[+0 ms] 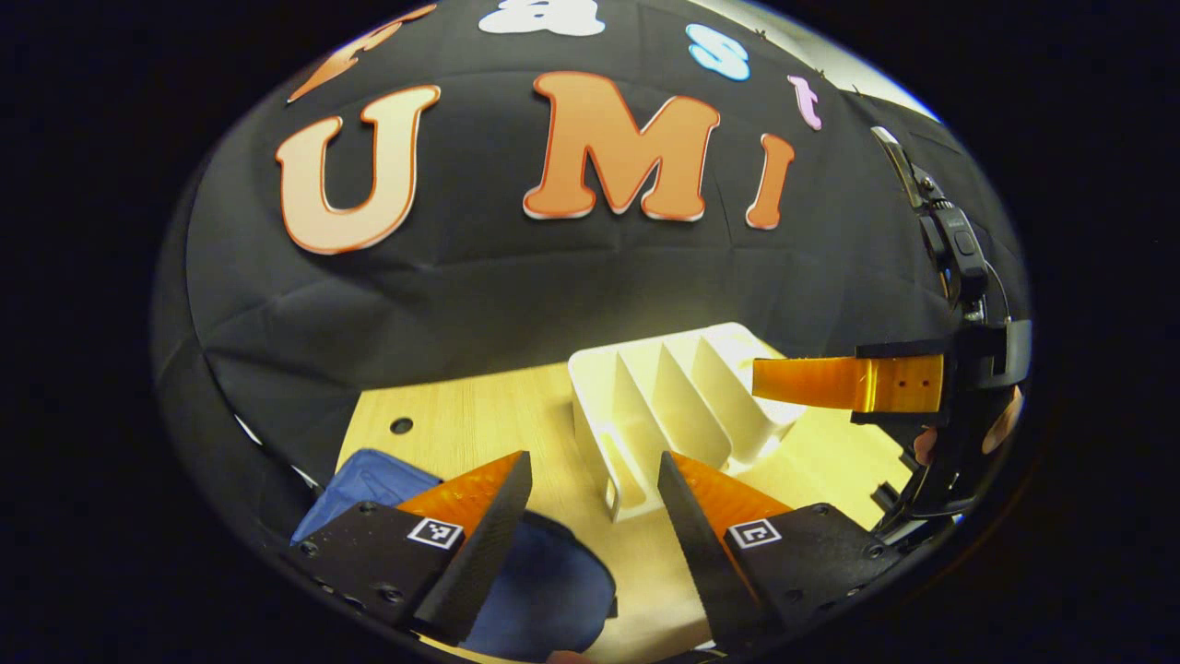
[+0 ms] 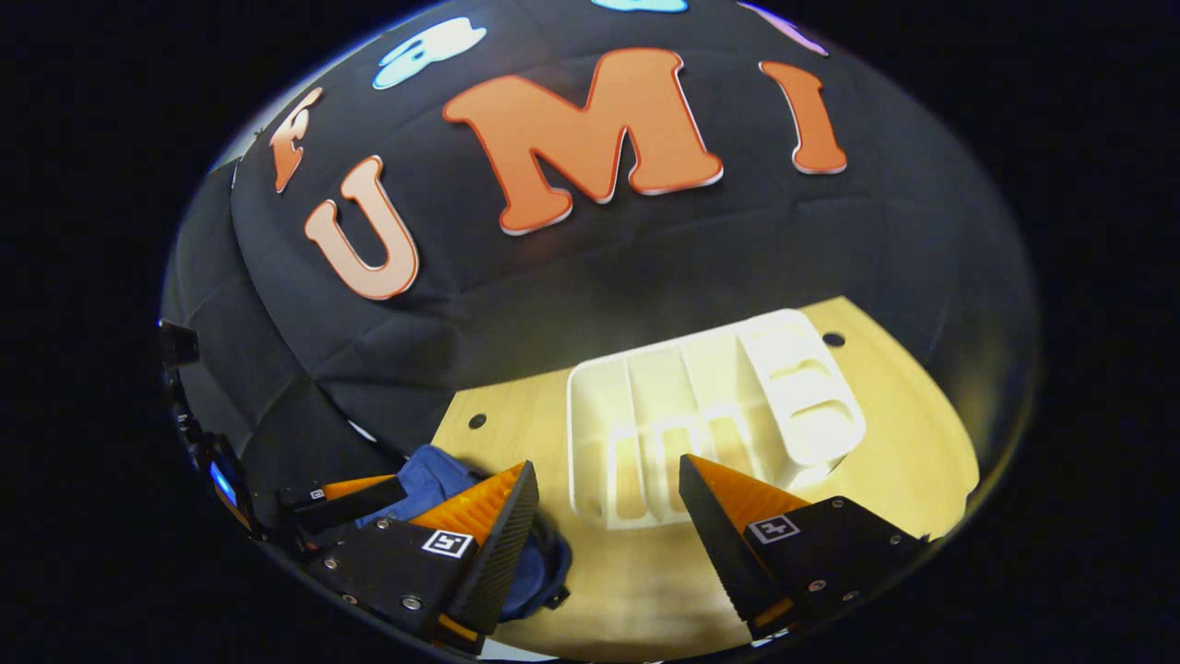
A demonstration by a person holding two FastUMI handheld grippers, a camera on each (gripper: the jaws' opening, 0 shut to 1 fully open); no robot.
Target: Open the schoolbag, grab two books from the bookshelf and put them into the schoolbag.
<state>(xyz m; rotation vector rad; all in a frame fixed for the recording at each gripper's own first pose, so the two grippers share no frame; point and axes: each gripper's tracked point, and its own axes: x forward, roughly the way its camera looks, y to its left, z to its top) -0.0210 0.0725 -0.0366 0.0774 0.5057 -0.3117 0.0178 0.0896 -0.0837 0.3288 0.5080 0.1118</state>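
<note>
A white slotted bookshelf (image 1: 687, 397) stands on the wooden table, and its slots look empty. It sits just beyond my left gripper (image 1: 595, 461), which is open with nothing between its fingers. The blue schoolbag (image 1: 544, 590) lies flat under and left of that gripper. In the right gripper view the bookshelf (image 2: 719, 406) lies ahead of my right gripper (image 2: 608, 463), also open and holding nothing. The schoolbag (image 2: 429, 480) is at its lower left. The right gripper's fingers (image 1: 848, 383) reach in over the shelf's right end. The left gripper's fingers (image 2: 355, 493) hover above the bag.
The light wooden table (image 1: 479, 424) has small round holes (image 1: 401, 425) near its back edge. The black cloth wall rises right behind the bookshelf. Bare tabletop (image 2: 903, 433) lies right of the shelf.
</note>
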